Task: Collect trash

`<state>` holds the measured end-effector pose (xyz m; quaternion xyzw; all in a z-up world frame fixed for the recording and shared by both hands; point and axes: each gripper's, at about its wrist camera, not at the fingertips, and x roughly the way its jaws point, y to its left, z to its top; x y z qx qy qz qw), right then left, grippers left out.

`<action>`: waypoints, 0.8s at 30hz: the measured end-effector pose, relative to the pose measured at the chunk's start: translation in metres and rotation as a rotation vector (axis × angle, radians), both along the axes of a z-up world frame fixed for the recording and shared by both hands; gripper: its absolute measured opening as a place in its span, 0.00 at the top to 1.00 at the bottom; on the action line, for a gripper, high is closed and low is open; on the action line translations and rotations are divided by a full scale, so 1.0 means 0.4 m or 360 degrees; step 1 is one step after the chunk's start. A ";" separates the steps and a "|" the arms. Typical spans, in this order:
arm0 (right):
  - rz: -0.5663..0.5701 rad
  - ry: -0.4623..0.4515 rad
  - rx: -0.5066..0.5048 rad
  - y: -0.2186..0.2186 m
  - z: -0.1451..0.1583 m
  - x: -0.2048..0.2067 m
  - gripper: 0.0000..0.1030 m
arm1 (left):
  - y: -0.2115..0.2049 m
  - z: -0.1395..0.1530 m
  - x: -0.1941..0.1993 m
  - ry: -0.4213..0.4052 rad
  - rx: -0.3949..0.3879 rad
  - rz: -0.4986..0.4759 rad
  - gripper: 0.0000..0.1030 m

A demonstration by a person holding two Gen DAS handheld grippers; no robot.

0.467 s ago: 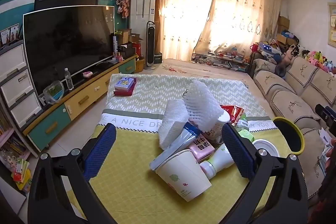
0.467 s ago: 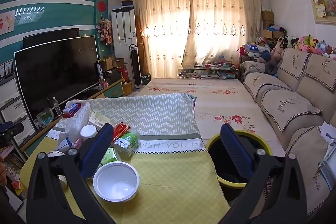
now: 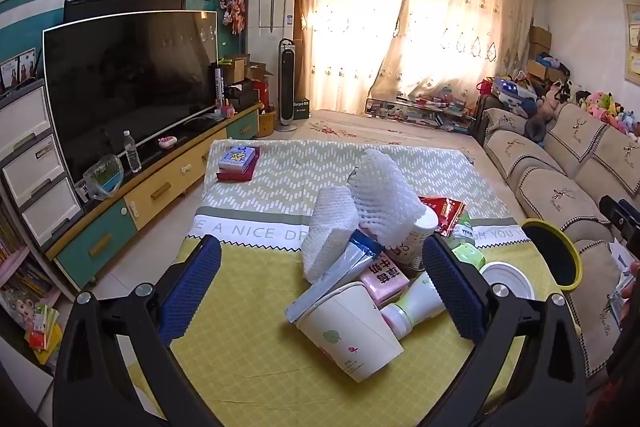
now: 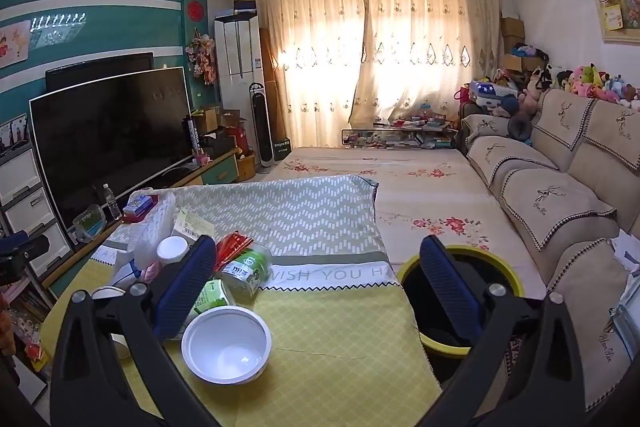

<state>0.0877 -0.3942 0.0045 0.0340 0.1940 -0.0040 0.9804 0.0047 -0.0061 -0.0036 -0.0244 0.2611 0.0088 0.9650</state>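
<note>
A pile of trash lies on the yellow-green tablecloth (image 3: 248,355): a tipped paper cup (image 3: 352,331), white foam netting (image 3: 380,199), a pink packet (image 3: 384,277), a white tube (image 3: 416,303), a red wrapper (image 3: 446,209). My left gripper (image 3: 320,291) is open and empty, just short of the paper cup. My right gripper (image 4: 318,291) is open and empty above the cloth, between a white plastic bowl (image 4: 226,345) on its left and the black bin with a yellow rim (image 4: 460,303) on its right. A green can (image 4: 244,267) lies behind the bowl.
A small box on a red book (image 3: 238,163) lies at the cloth's far left. A TV (image 3: 128,83) on a low cabinet stands on the left. A sofa (image 4: 560,195) runs along the right. The bin also shows in the left wrist view (image 3: 550,251).
</note>
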 end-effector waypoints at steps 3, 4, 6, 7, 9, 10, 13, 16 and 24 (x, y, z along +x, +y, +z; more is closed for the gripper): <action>0.0000 0.0001 0.0003 -0.004 0.002 -0.001 0.06 | -0.004 -0.004 0.004 0.0009 0.0005 -0.0008 0.04; 0.0000 0.0002 0.0003 -0.004 0.002 0.000 0.06 | -0.006 -0.006 0.006 0.0012 0.0009 -0.0010 0.04; -0.0001 0.0002 0.0004 0.001 0.000 0.001 0.06 | -0.004 0.000 0.001 0.0012 0.0012 -0.0011 0.04; -0.0002 0.0004 0.0003 0.003 0.000 0.002 0.06 | -0.003 0.003 -0.001 0.0012 0.0012 -0.0015 0.04; 0.0001 0.0005 0.0004 0.015 -0.001 -0.010 0.06 | -0.004 0.004 -0.001 0.0013 0.0012 -0.0022 0.04; 0.0001 0.0007 0.0008 0.029 -0.015 -0.003 0.06 | -0.004 0.005 -0.002 0.0013 0.0014 -0.0024 0.04; -0.0001 0.0014 0.0009 0.021 -0.026 0.005 0.06 | -0.012 -0.001 0.003 0.0019 0.0021 -0.0024 0.04; 0.0007 0.0021 0.0023 0.021 -0.026 0.015 0.06 | -0.013 0.000 0.003 0.0020 0.0030 -0.0022 0.04; 0.0008 0.0027 0.0030 0.023 -0.028 0.014 0.06 | -0.015 -0.002 0.007 0.0021 0.0036 -0.0021 0.04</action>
